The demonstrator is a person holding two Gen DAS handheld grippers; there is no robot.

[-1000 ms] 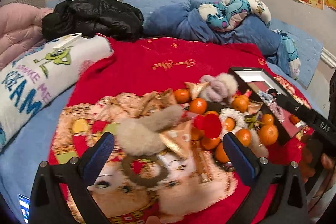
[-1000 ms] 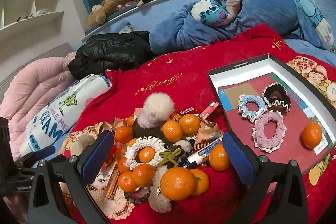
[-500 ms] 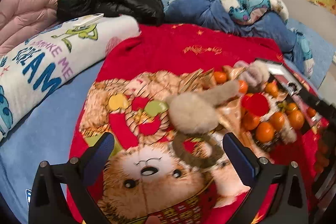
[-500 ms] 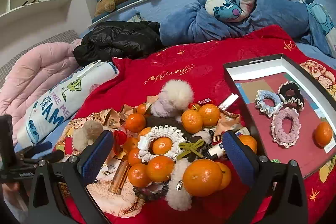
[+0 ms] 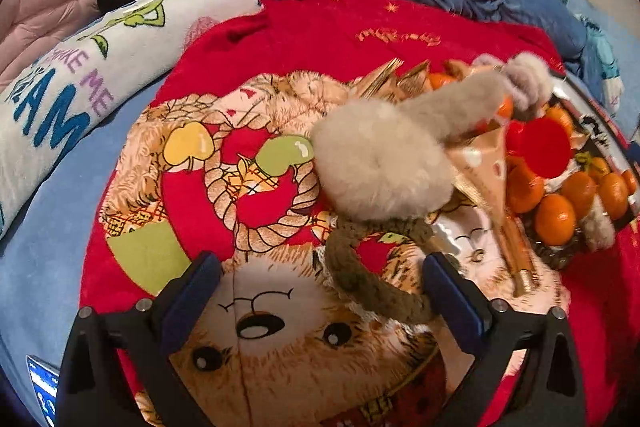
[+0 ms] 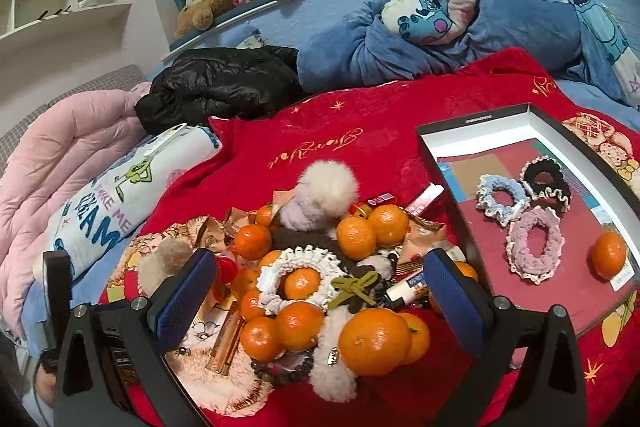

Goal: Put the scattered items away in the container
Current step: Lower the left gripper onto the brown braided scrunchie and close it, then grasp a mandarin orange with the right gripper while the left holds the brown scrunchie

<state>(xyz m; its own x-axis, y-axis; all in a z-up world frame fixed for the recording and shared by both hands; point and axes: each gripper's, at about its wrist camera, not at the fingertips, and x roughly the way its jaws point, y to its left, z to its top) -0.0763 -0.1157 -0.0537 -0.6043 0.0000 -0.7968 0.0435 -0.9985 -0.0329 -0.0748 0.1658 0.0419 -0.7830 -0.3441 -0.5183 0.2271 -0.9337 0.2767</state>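
both fingers wide, nothing held

while my left gripper [image 5: 320, 291] hangs over the red blanket [image 5: 328, 27], its fingers stand wide apart, with the brown scrunchie [image 5: 372, 267] lying between them and a beige pompom [image 5: 380, 163] just beyond. my right gripper [image 6: 320, 291] also stands wide and empty over the heap of mandarins [image 6: 372, 341], a white scrunchie [image 6: 296, 263] ringing one of them. the box [image 6: 472, 123] sits to the right on the bed, holding a blue scrunchie [image 6: 502, 199], a black scrunchie [image 6: 546, 183], a pink scrunchie [image 6: 534, 245] and one mandarin [image 6: 608, 253].
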